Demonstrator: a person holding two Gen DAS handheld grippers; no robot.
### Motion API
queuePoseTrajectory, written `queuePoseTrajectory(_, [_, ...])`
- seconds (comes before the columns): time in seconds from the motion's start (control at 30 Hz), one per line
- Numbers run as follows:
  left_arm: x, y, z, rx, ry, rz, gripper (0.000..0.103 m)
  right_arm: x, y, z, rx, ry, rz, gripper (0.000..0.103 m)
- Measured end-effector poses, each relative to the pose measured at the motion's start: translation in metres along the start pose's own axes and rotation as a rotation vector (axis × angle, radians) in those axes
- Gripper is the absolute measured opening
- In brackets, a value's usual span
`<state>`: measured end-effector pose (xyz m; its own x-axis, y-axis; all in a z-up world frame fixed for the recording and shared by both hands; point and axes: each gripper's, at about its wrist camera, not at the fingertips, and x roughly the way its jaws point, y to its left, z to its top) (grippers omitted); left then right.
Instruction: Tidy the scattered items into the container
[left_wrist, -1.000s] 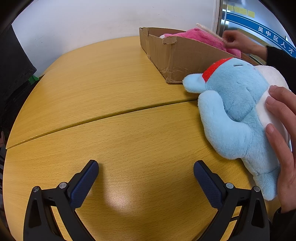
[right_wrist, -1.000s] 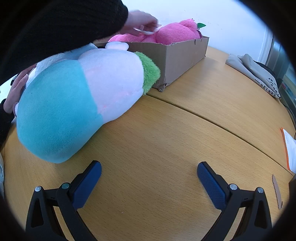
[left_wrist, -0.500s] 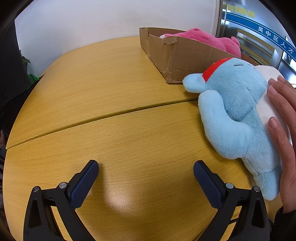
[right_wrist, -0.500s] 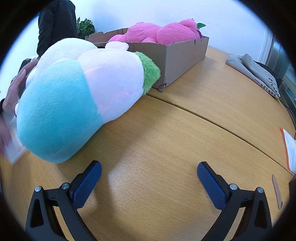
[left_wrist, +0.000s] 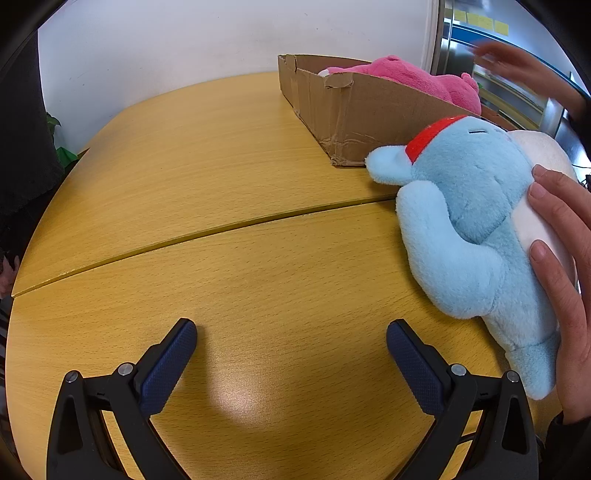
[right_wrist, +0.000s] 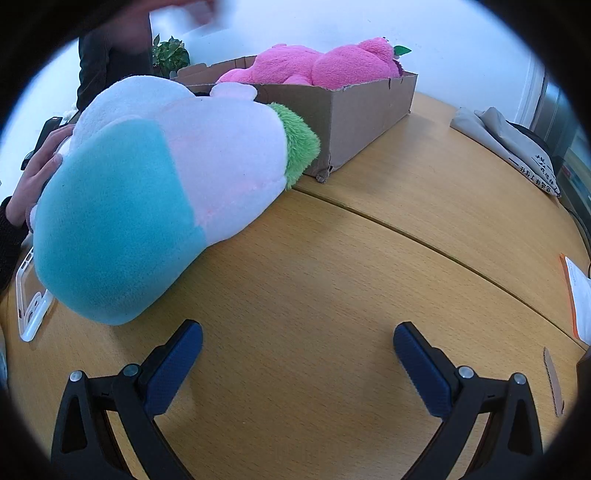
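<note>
Blue plush (left_wrist: 476, 221) lies beside cardboard box (left_wrist: 354, 110), apparently touching it.

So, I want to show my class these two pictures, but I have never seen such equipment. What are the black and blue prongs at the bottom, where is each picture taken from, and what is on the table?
There is no robot here: a person holds a two-finger gripper in each hand, and each gripper carries a wide-angle camera looking forward along its fingers. One picture comes from the left gripper, the other from the right gripper. Both are open and hold nothing.

On the wooden table stands a cardboard box with a pink plush toy inside. Beside the box lie a blue plush toy, which a bare hand touches, and a larger teal and pink plush toy.
</note>
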<state>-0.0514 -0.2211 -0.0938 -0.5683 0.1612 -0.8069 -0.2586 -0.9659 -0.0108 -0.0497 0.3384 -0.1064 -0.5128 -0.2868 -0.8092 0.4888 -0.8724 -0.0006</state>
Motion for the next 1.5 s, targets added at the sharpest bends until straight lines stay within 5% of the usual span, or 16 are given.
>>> queuePoseTrajectory(1.5, [-0.0026, 0.001, -0.0015, -0.001, 0.001, 0.001, 0.103, 0.0012, 0.0004, 0.0016, 0.001, 0.0, -0.002, 0.103])
